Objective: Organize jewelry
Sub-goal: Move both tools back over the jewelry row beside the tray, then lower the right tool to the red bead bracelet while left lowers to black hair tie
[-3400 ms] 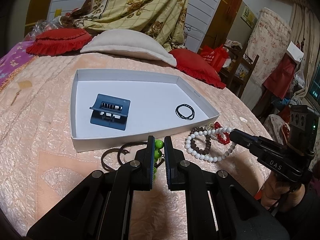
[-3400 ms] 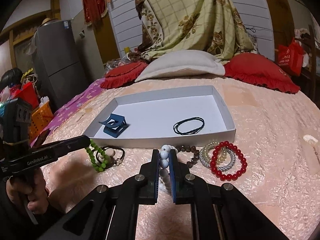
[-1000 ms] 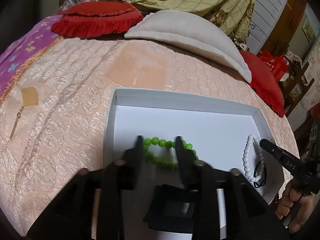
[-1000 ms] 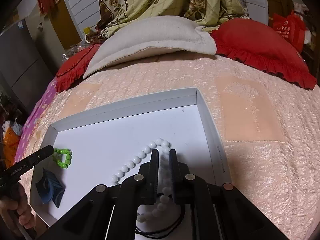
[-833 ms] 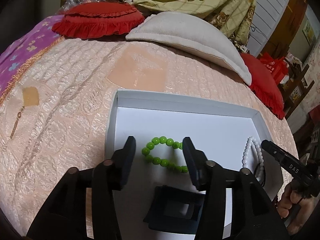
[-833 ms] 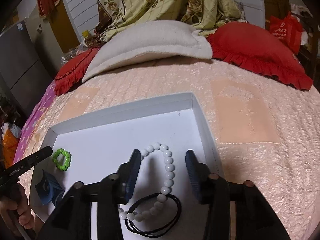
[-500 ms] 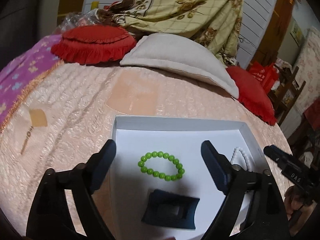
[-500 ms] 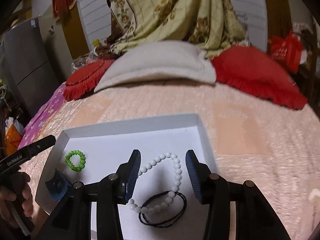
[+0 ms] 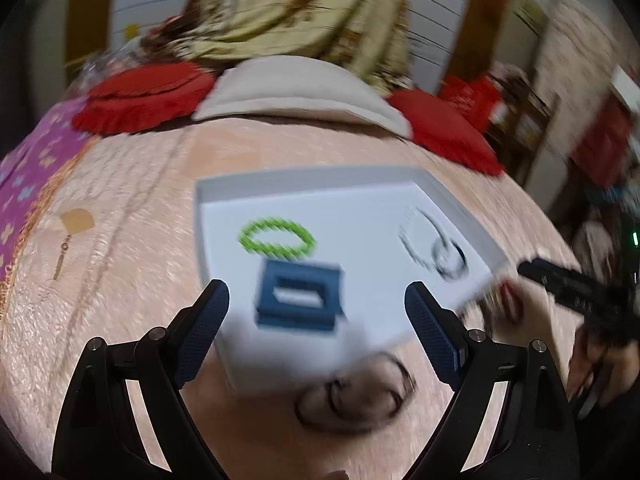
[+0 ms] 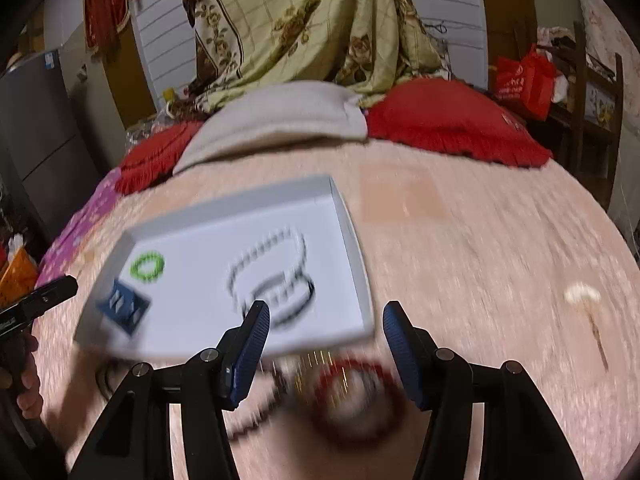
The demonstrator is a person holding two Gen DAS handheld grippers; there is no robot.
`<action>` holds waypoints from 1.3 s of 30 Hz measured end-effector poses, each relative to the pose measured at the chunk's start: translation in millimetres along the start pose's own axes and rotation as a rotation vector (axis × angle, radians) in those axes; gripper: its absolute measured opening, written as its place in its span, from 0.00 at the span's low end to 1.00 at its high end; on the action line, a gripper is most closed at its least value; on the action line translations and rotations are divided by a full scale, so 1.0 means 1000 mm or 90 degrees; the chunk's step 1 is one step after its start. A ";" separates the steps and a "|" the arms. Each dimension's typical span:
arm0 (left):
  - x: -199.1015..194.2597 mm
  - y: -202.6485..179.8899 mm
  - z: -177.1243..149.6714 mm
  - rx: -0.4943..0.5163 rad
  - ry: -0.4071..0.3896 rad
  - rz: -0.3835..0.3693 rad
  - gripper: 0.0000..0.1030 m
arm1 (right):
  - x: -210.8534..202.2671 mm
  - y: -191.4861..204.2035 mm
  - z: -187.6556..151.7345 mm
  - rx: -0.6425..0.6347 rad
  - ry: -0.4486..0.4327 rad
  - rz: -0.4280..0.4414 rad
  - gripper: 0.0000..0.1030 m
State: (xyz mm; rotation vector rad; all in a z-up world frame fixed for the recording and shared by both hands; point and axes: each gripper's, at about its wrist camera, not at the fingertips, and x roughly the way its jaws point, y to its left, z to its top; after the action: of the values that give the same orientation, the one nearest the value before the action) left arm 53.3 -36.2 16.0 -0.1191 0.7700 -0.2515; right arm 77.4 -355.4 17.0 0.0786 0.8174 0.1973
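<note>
Peach quilted bedspread fills the floor of both views, and everything is smeared with motion. Nearest the right gripper, whose fingers stand wide apart and empty, a red bead bracelet lies on the quilt with a pale sparkly band blurred inside it. Over on the other side the left gripper is just as wide open and empty, with a dark loop bracelet on the fabric just below it.

Now the change: a second ago both tools were down inside the white tray, and they've pulled back and up! The green bead bracelet is left lying in the tray's left part, just beyond the blue hair clip. The white bead bracelet sits to the right, overlapping the black hair tie.

So two pieces are delivered, I'd say, and the leftovers in front of the tray look like the next targets. Beyond the tray: a cream pillow between red cushions, and a floral blanket behind.
</note>
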 end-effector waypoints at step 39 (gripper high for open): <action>0.050 -0.077 -0.057 0.173 0.102 -0.086 0.26 | -0.002 0.032 -0.078 -0.128 0.118 0.055 0.62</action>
State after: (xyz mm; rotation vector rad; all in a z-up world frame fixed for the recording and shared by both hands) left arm 33.7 -124.9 -43.6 0.1074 0.8813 -0.4949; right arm 14.3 -325.1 -29.8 -0.0950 0.9751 0.3707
